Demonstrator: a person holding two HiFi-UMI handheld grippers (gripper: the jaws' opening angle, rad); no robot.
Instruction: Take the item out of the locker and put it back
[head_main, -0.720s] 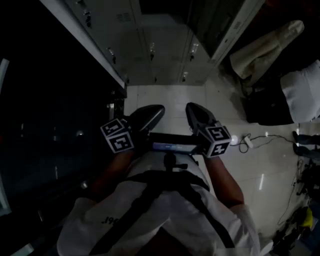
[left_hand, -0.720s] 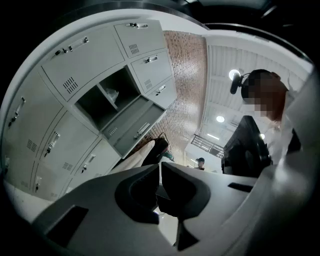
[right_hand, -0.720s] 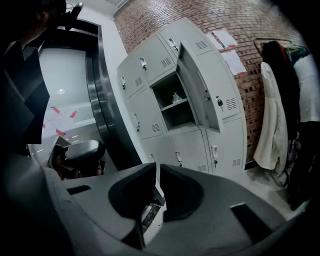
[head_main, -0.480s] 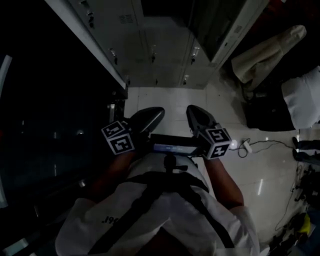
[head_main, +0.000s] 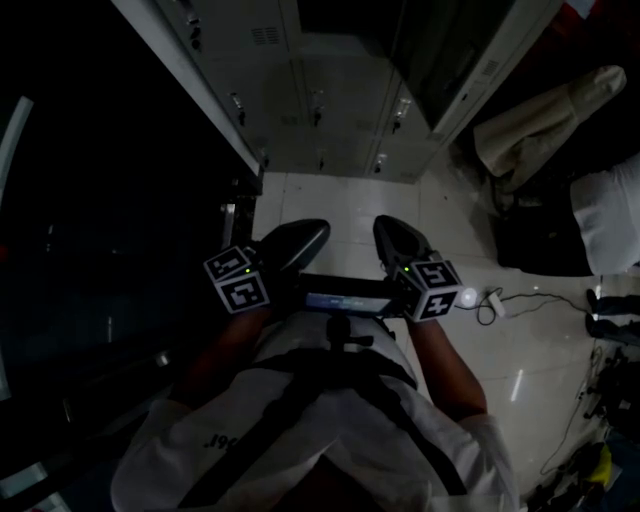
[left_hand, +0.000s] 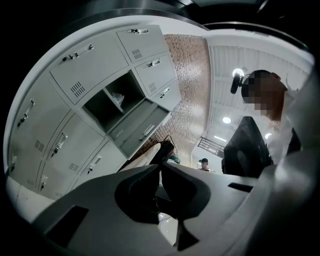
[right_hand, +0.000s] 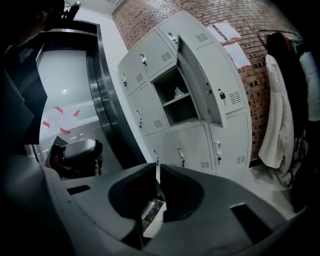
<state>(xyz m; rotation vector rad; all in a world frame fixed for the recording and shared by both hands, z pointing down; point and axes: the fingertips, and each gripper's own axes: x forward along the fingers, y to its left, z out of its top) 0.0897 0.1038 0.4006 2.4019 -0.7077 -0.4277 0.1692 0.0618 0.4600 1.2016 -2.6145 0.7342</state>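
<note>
Grey sheet-metal lockers (right_hand: 150, 65), one louvred door (right_hand: 200, 85) open on a shelved compartment (right_hand: 167, 85). Left tool (left_hand: 161, 164) and right tool (right_hand: 157, 167): smooth dark jaws closed, empty.

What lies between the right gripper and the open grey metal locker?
Only bare pale tiled floor, in the head view, between the right gripper and the open grey locker.

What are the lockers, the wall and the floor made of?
Lockers: probably painted metal, flat grey doors with vent slots. Wall: bare brick, reddish blocks with pale joints. Floor: likely glazed tile, white squares reflecting lights.
</note>
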